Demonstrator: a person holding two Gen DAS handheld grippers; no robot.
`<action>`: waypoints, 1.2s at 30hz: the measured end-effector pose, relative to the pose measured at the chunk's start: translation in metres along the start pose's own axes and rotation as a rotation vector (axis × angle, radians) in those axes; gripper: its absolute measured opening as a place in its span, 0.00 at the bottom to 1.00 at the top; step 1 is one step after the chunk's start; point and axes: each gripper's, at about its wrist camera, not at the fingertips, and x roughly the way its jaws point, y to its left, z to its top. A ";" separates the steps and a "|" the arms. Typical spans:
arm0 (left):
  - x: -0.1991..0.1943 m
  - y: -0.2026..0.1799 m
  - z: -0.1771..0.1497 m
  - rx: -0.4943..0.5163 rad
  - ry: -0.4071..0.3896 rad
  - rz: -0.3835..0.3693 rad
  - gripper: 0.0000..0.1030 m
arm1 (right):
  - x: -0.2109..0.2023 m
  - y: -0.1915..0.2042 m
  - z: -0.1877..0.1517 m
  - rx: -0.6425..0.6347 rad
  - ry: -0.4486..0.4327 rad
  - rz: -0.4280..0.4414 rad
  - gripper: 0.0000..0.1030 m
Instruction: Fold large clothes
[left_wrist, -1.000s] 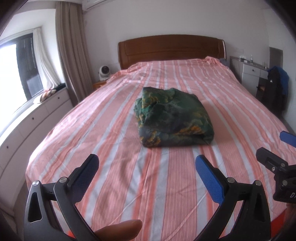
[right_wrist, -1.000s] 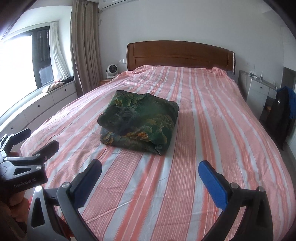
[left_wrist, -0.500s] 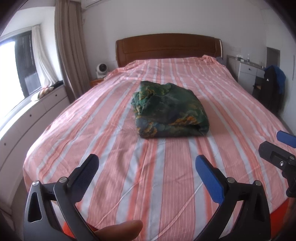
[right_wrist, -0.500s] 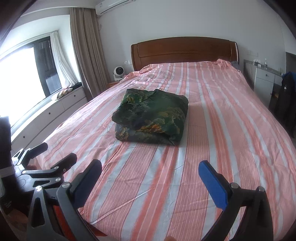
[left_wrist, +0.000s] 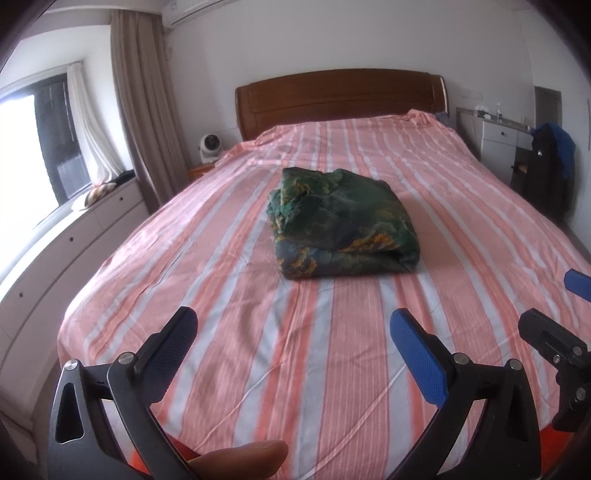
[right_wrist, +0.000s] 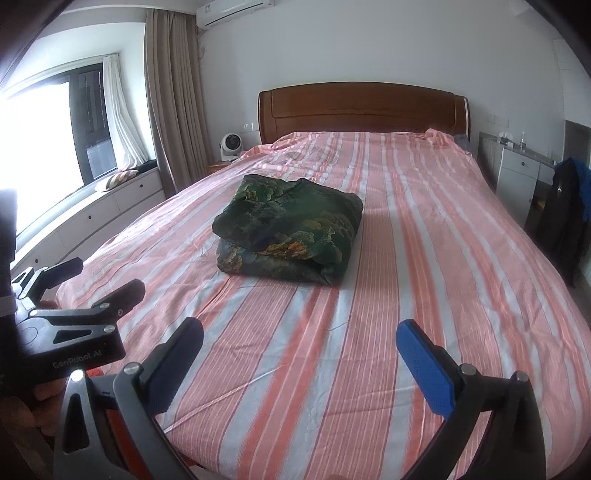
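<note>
1. Striped pink bedsheet (left_wrist: 229, 258) covered the bed; its near edge was cut off by both frames.
2. Folded green garment (left_wrist: 341, 225) lay mid-bed, slightly left of centre in the right wrist view (right_wrist: 290, 232); its underside layers were hidden.
3. Left gripper (left_wrist: 293, 332) was released, holding nothing, near the foot of the bed.
4. Right gripper (right_wrist: 299, 341) was spread wide, nothing between its fingers; only partly visible at the right edge of the left view.

I see the folded cloth (left_wrist: 341, 225) lying on the bed (left_wrist: 258, 332), at twelve o'clock from my two grippers. The headboard (left_wrist: 340, 99) is behind it. A small fan (left_wrist: 209, 147) sits at ten o'clock, a cabinet (left_wrist: 498, 142) at two.
</note>
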 end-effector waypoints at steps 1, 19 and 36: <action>0.001 0.000 -0.001 -0.002 0.004 0.004 1.00 | 0.000 0.001 -0.001 -0.001 0.001 -0.003 1.00; 0.004 0.002 -0.008 0.018 0.106 -0.062 1.00 | 0.010 0.008 -0.001 0.021 0.111 -0.052 1.00; -0.022 -0.006 0.006 0.203 0.066 -0.090 1.00 | -0.016 -0.007 -0.007 -0.105 0.221 -0.107 1.00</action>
